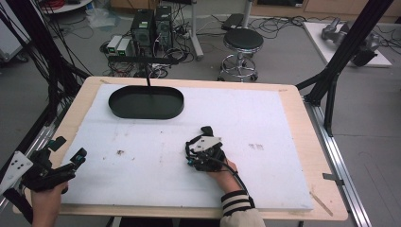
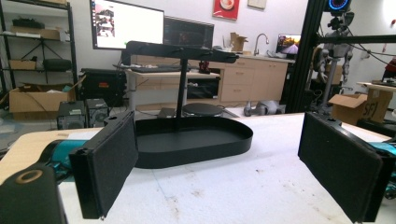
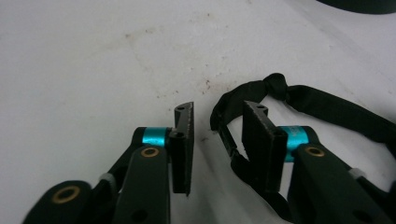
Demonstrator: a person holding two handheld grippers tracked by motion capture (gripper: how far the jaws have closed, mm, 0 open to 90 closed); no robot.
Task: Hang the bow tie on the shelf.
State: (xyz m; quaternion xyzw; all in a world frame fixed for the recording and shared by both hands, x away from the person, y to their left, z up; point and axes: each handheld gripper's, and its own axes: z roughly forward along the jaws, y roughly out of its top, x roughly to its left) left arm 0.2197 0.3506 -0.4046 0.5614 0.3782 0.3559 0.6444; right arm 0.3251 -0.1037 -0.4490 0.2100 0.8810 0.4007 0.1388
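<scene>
Black strap (image 3: 327,109) lies on the white table (image 1: 265,118) with its looped end around one jaw of the right gripper (image 3: 217,135), narrowly parted and gripping nothing, so center the webbing before closing; left gripper (image 2: 224,158) idles wide open.

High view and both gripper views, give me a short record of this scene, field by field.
surface: white board on a wooden table
tray: black oval tray at the far left of the board
strap: black strap lying on the board, looped around the right gripper's right-hand jaw
right gripper: pointing down at the strap, jaws partly closed, nothing pinched between the pads
left gripper: near left edge, jaws wide open, empty
</scene>
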